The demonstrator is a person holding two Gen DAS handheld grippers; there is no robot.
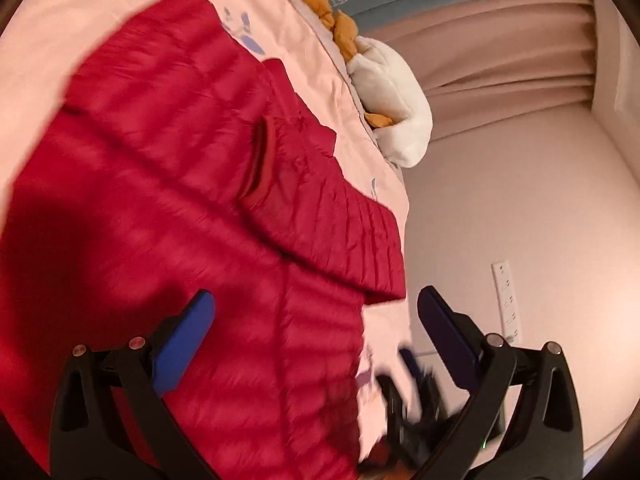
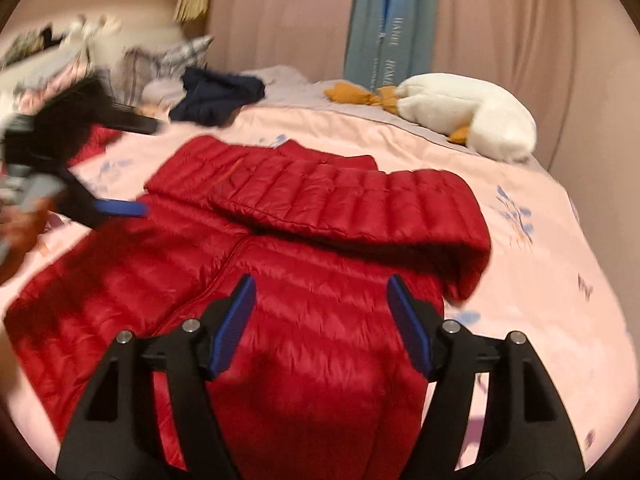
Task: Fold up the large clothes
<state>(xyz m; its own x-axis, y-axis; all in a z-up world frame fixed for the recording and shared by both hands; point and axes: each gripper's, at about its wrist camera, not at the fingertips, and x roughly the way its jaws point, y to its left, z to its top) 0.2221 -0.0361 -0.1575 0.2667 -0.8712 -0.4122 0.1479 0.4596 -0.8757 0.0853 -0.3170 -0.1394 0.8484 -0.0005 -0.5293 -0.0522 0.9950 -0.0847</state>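
A red quilted puffer jacket (image 2: 304, 320) lies spread on the pink bed sheet (image 2: 532, 280), with one sleeve (image 2: 360, 200) folded across its chest. My right gripper (image 2: 320, 286) hovers over the jacket's lower body, jaws open with nothing pressed between the blue pads. My left gripper (image 2: 146, 166), blurred, stands open at the jacket's left shoulder. In the left wrist view the jacket (image 1: 180, 200) fills the left side, the folded sleeve (image 1: 340, 232) reaches the bed's edge, and the left gripper (image 1: 316, 304) is open above the jacket's edge.
A white plush goose (image 2: 464, 112) with orange feet lies at the far right of the bed. A navy garment (image 2: 216, 96) and a plaid pillow (image 2: 168, 60) sit at the back left. Pink curtains (image 2: 520, 32) hang behind. A wall power strip (image 1: 508, 300) shows beyond the bed's edge.
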